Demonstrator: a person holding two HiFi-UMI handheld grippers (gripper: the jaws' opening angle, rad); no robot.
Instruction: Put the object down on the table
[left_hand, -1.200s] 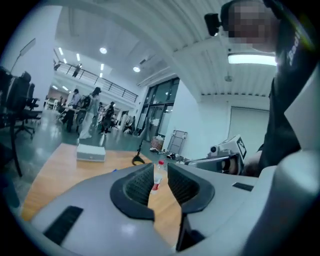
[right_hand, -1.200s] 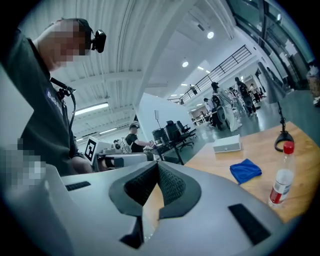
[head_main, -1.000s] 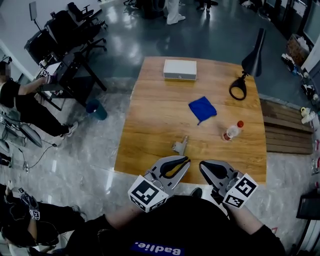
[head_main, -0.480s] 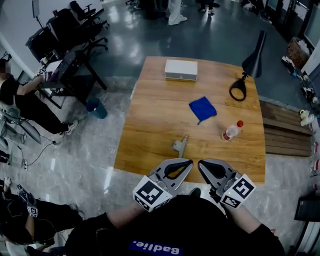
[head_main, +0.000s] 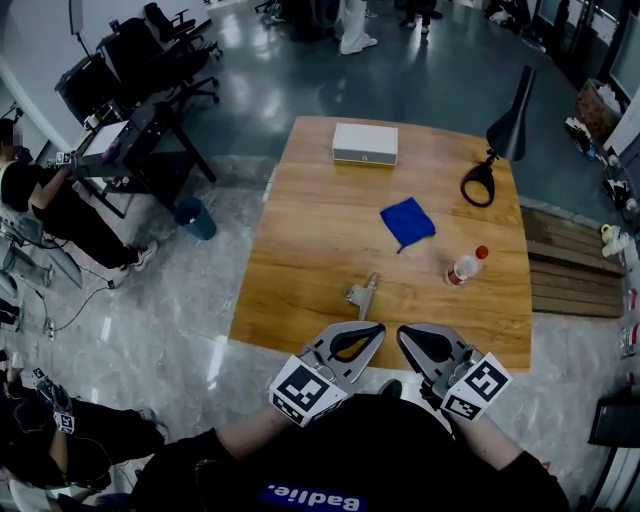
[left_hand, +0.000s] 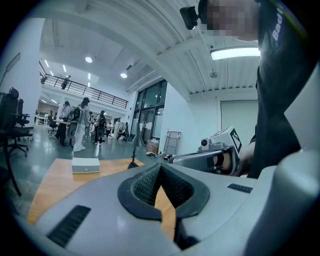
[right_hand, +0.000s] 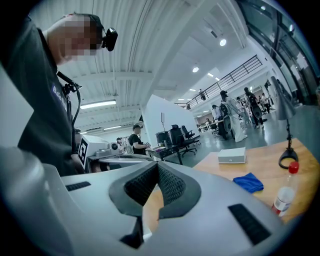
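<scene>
On table (head_main: 318, 225): cloth (head_main: 407, 222) btw box (head_main: 365, 144), bottle (head_main: 466, 265)

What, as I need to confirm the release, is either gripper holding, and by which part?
Nothing. The grey left gripper and grey right gripper both have jaws shut together, empty.

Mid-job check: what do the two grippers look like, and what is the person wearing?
Both the left gripper and right gripper are light grey, wedge-shaped shells whose jaws carry black ribbed pads. Each has a white cube with black square markers. No cables show. The person wears a dark top.
</scene>
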